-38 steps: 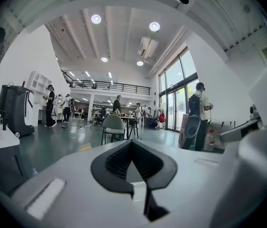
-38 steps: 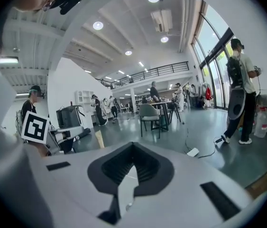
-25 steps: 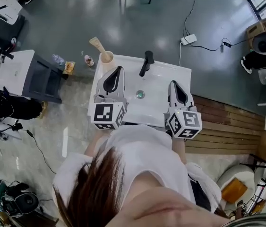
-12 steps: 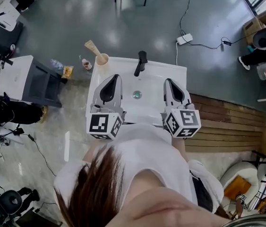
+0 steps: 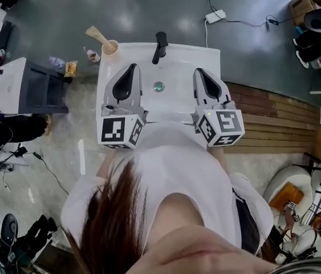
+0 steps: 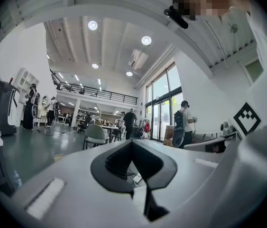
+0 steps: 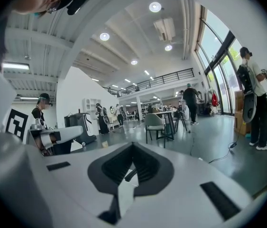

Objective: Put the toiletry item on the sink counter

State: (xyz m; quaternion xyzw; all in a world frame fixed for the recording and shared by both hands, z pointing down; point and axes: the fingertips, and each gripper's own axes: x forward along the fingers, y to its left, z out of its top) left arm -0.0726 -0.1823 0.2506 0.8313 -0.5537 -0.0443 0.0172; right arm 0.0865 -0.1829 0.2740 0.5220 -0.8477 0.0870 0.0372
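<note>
Black faucet [image 5: 160, 45] at sink counter [image 5: 197, 59] rear; tan cup [image 5: 110, 47] on left corner

a white power strip [image 5: 216, 16] lies on the grey floor [image 5: 52, 10], wooden decking [image 5: 274, 130] off to the right.

Head view shifted: the white sink [image 5: 177, 67], its black faucet [image 5: 160, 45], and the beige cup [image 5: 110, 47] holding the tan toiletry item [image 5: 94, 34] at the back left corner all moved up and left in the frame, ending close to the top edge. Left claw [image 5: 132, 67] and right claw [image 5: 198, 72] also moved up and left in frame, but less than the sink did. Their tips therefore ended farther from the sink's back rim, and their marker cubes hung farther out past its front edge toward the person.
</note>
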